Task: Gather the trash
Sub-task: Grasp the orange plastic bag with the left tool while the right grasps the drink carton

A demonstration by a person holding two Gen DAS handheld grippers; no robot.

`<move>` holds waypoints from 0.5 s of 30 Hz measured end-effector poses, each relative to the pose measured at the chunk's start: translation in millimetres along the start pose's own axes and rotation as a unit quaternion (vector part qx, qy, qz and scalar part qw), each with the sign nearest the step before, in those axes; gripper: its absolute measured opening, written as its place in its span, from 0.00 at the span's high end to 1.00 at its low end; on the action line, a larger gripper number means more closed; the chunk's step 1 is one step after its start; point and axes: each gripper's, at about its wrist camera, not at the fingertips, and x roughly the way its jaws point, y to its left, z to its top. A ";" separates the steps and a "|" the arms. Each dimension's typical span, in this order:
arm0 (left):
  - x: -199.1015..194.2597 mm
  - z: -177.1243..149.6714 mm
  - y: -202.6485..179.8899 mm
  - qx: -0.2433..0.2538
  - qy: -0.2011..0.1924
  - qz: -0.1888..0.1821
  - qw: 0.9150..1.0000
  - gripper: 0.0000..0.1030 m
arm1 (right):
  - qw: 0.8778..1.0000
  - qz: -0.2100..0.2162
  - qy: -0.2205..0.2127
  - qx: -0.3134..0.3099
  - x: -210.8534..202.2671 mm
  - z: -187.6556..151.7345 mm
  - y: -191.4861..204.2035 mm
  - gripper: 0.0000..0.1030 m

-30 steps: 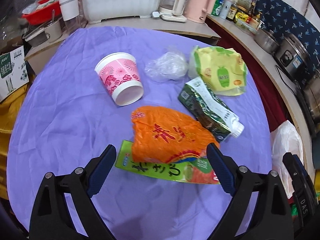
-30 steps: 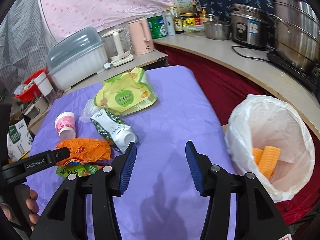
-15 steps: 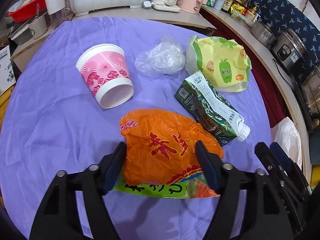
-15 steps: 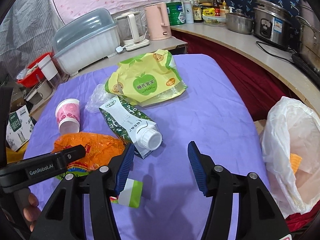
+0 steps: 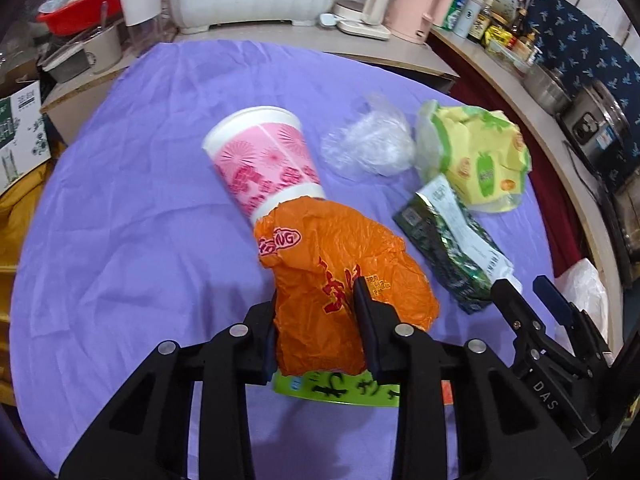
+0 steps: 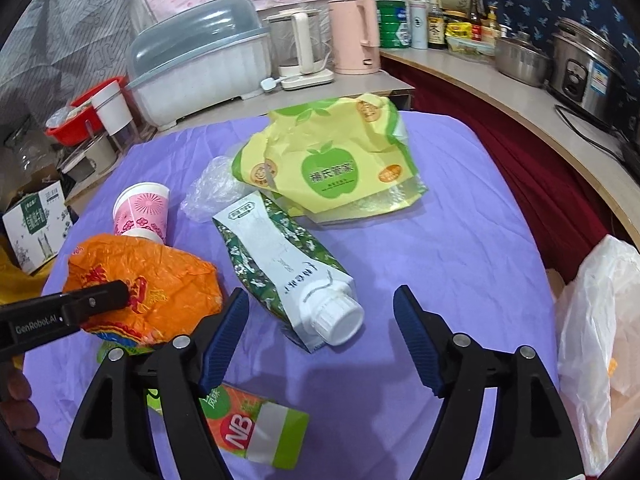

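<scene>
My left gripper (image 5: 318, 300) is closing, and its pads squeeze a crumpled orange snack bag (image 5: 340, 248) on the purple tablecloth (image 5: 140, 220). Under the bag lies a green wrapper (image 5: 340, 390). My right gripper (image 6: 320, 296) is opening wide just short of the white cap of a green-and-white carton (image 6: 280, 256) that lies flat, with nothing between its pads. A pink paper cup (image 6: 142, 212) lies tipped behind the orange bag. Farther back sit a wad of clear plastic (image 6: 212, 188) and a yellow-green pouch (image 6: 336, 164).
A white trash bag (image 6: 592, 320) hangs open off the table's right edge. Behind the table a counter holds a covered dish rack (image 6: 200, 68), kettles (image 6: 356, 36), bottles and a rice cooker (image 6: 584, 64). A cardboard box (image 6: 36, 224) stands at the left.
The left jaws came forward and closed around the orange bag, bunching it up. The right gripper moved left from the trash bag toward the carton and its jaws widened.
</scene>
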 end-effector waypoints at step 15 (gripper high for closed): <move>10.2 4.8 12.9 -0.022 0.009 0.004 1.000 0.70 | 0.998 0.025 0.033 -0.055 37.9 6.6 12.5 0.29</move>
